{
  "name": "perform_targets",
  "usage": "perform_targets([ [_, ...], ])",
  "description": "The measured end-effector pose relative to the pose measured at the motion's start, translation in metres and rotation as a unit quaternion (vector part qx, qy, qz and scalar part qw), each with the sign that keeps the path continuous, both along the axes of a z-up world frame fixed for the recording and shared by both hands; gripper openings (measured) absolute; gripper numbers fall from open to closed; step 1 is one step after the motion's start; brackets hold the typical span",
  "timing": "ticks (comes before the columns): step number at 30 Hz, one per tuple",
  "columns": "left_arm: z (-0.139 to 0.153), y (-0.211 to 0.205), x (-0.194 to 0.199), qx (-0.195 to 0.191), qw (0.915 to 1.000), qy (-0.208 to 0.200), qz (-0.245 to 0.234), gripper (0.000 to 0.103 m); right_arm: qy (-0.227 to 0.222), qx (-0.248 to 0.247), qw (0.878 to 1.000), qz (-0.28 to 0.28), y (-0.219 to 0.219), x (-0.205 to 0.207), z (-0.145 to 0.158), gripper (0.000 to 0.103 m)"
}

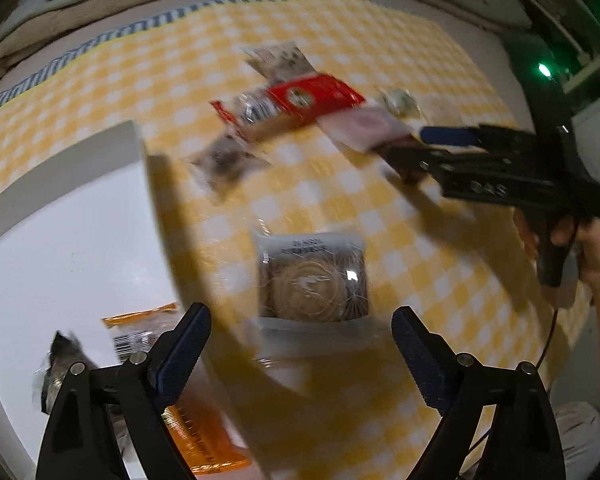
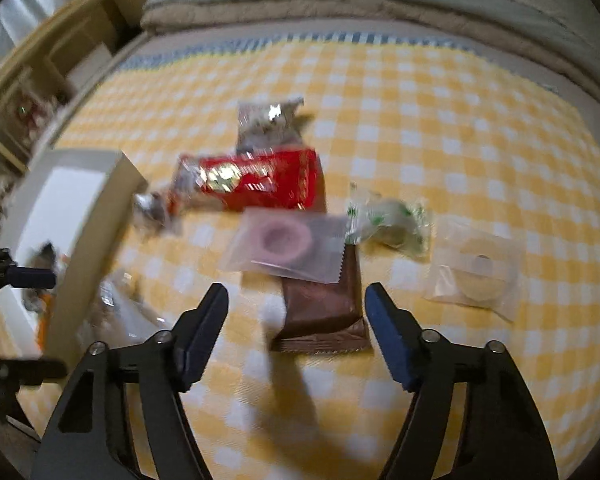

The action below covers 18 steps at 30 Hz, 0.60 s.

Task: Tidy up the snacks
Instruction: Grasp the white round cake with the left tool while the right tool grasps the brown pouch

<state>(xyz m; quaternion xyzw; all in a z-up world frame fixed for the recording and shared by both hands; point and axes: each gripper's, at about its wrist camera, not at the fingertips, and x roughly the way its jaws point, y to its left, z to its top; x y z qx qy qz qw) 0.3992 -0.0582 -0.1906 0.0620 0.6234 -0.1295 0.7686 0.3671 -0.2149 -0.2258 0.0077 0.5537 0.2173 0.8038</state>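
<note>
While both wrist views smear with motion blur, layout still readable. Left gripper: jaws spread apart, nothing pinched; clear-wrapped round pastry lying flat on yellow checked cloth at 12 o'clock from the fingertips, not touched by either pad. White box at 9 o'clock of that pastry, holding an orange packet and a dark crinkled packet. Right gripper: jaws apart, released; brown bar wrapper flat on the cloth between the fingertips, no pad contact visible. Pink ring snack in clear pouch overlapping the bar's far end, at 12 o'clock. Red packet beyond that, silver foil packet farther still. Green-and-white wrapped sweet at 1 o'clock of the bar; pale ring snack in clear pouch at 3 o'clock, well apart. Box wall at 9 o'clock. Person's hand on the right gripper's handle in the left view.
</note>
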Motion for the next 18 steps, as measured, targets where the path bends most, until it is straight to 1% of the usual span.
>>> perform_targets([
  [2, -0.007, -0.006, 0.005, 0.012, 0.9999, 0.004, -0.001, 0.091, 0.011, -0.013, 1.000, 0.005, 0.003, 0.007, -0.012, 0.062],
  [4, -0.014, -0.010, 0.011, 0.023, 0.9997, 0.007, 0.001, 0.091, 0.015, -0.016, 1.000, 0.001, 0.003, 0.010, -0.018, 0.058],
  [6, -0.023, -0.013, 0.016, 0.027, 0.9996, 0.010, 0.002, 0.091, 0.014, -0.021, 1.000, -0.001, 0.002, 0.010, -0.019, 0.052],
  [7, -0.027, -0.017, 0.018, 0.028, 0.9995, 0.012, 0.002, 0.091, 0.013, -0.022, 1.000, 0.000, 0.001, 0.008, -0.018, 0.045],
  [8, -0.029, -0.020, 0.019, 0.031, 0.9994, 0.013, 0.003, 0.091, 0.016, -0.021, 1.000, -0.001, -0.001, 0.005, -0.018, 0.043],
  [10, -0.040, -0.025, 0.024, 0.034, 0.9993, 0.018, 0.003, 0.091, 0.024, -0.013, 1.000, -0.003, -0.008, -0.003, -0.019, 0.042],
  [14, -0.056, -0.034, 0.027, 0.045, 0.9985, 0.031, -0.002, 0.091, 0.041, 0.004, 0.999, -0.005, -0.027, -0.034, -0.019, 0.042],
  [18, -0.065, -0.041, 0.028, 0.063, 0.9974, 0.034, -0.012, 0.090, 0.054, 0.004, 0.999, -0.002, -0.039, -0.059, -0.017, 0.042],
])
